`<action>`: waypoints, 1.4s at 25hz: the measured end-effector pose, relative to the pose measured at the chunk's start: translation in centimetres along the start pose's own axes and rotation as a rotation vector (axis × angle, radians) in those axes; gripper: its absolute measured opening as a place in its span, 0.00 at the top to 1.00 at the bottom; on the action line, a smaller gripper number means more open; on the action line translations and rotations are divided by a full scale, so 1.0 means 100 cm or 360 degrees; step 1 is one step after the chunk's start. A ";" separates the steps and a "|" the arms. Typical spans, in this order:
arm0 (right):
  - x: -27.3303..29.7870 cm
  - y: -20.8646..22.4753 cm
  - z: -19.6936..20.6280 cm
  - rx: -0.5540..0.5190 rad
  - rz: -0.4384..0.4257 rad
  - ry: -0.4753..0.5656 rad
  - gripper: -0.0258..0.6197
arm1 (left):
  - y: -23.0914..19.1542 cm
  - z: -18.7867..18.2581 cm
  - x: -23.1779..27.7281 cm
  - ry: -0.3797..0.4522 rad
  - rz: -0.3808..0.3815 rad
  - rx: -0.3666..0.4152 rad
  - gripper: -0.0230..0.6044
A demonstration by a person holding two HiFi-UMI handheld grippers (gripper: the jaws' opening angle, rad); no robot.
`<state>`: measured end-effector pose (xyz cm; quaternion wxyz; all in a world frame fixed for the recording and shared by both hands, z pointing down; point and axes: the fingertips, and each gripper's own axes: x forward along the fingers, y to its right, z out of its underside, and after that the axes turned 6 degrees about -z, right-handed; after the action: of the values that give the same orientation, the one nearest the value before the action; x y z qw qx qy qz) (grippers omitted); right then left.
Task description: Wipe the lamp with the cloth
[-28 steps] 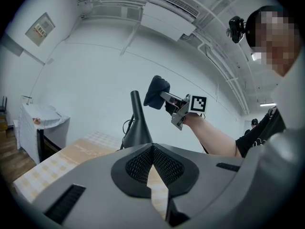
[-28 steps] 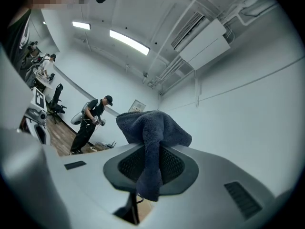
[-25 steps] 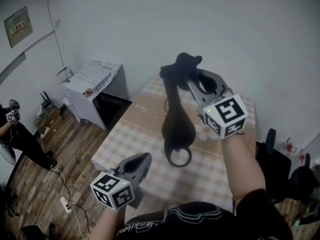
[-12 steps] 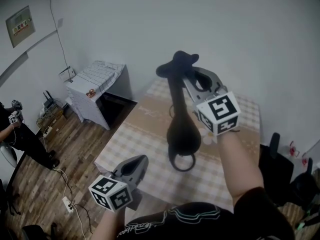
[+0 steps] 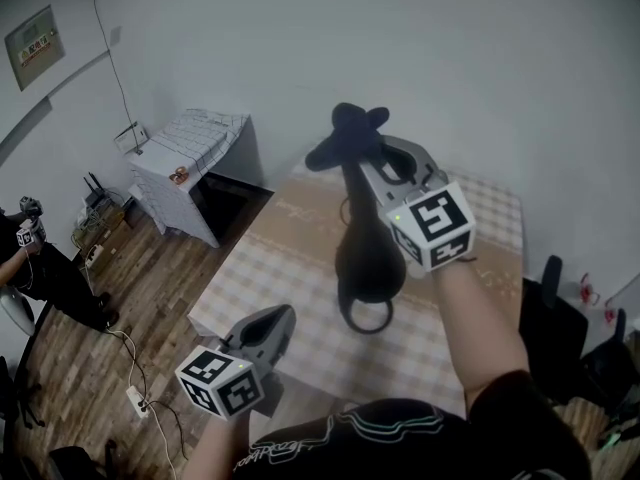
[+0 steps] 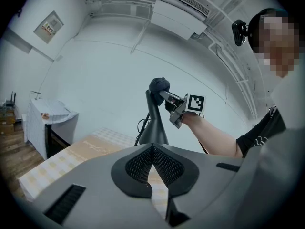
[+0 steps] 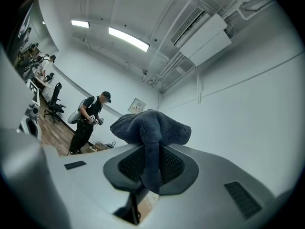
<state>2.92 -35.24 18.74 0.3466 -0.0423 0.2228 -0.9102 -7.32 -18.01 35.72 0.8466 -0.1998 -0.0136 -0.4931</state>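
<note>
Because the lamp (image 5: 368,258) is tall and narrow over a small ring-shaped foot, a sideways shove from a wipe up high could, I judge, rock it or slide it across the counter (image 5: 270,268), and nothing braces it. The left tongs (image 5: 281,319) hang low beyond the counter's near edge, well apart from the lamp, their jaws together with nothing between them. A second risk is the grip. The right tongs (image 5: 366,154) are clamped on only one fold of the dark cloth (image 5: 345,133), so the rest bunches out past the tips, and a hard drag along the stem might pull that fold free. The cable (image 6: 139,127) trailing behind the foot could also snag if the lamp shifts. The lamp stands about midway along the counter, somewhat nearer its near edge than its far one. The right tongs are raised above the foot at the level of the stem's top, and the bunched cloth sits right at that top. From the left gripper view it looks pressed against it, though I cannot be sure of contact.
</note>
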 end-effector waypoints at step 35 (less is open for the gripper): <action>-0.065 -0.081 0.084 0.0050 -0.0056 -0.0269 0.87 | 0.024 0.049 -0.025 -0.0078 0.0071 -0.0008 0.96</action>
<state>4.82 -28.78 30.30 0.3486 -0.1173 0.1777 -0.9127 -5.79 -13.16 38.87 0.8563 -0.2141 -0.0287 -0.4691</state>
